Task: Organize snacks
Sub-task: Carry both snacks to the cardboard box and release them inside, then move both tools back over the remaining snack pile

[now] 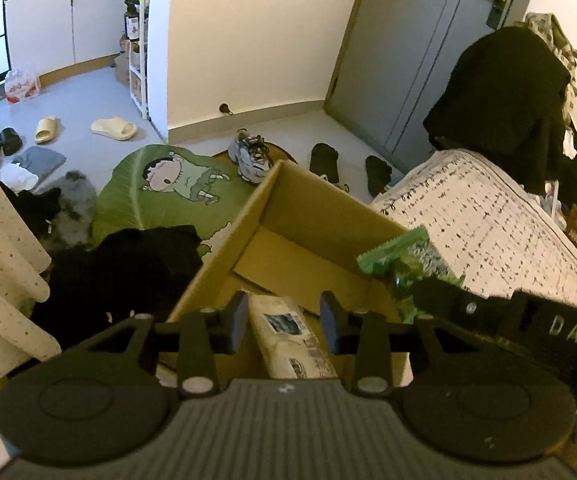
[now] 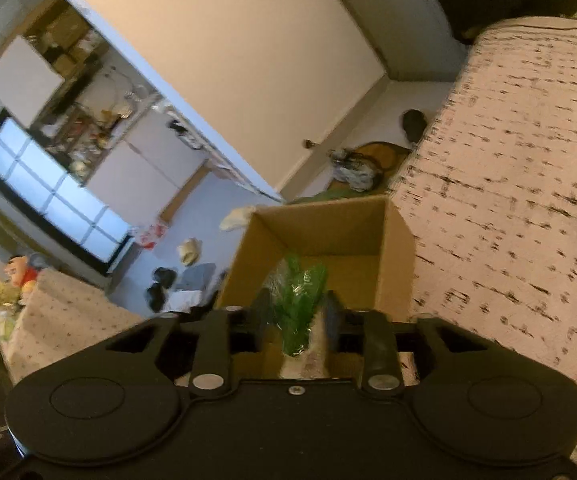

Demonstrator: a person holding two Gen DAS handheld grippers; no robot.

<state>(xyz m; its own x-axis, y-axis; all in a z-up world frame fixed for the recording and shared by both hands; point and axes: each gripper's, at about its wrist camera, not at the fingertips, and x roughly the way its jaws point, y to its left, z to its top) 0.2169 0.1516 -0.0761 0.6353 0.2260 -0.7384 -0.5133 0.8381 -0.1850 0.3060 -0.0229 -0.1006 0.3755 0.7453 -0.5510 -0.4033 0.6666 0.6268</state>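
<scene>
— Looking from largest to smallest, what was seen?

— A cardboard box was seen beside the bed, open-topped, directly ahead of and below both grippers. A cream packet lay between the left gripper jaws, its long axis pointing away; the jaws stood partly open, clear of it.

— And the right gripper?

— A green packet was seen between partly opened jaws; whether it was gripped could not be told.

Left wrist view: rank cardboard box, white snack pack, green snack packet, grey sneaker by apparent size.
1. cardboard box
2. white snack pack
3. green snack packet, close to the white pack, so that order is unsure
4. grey sneaker, looks smallest but lies farthest off
</scene>
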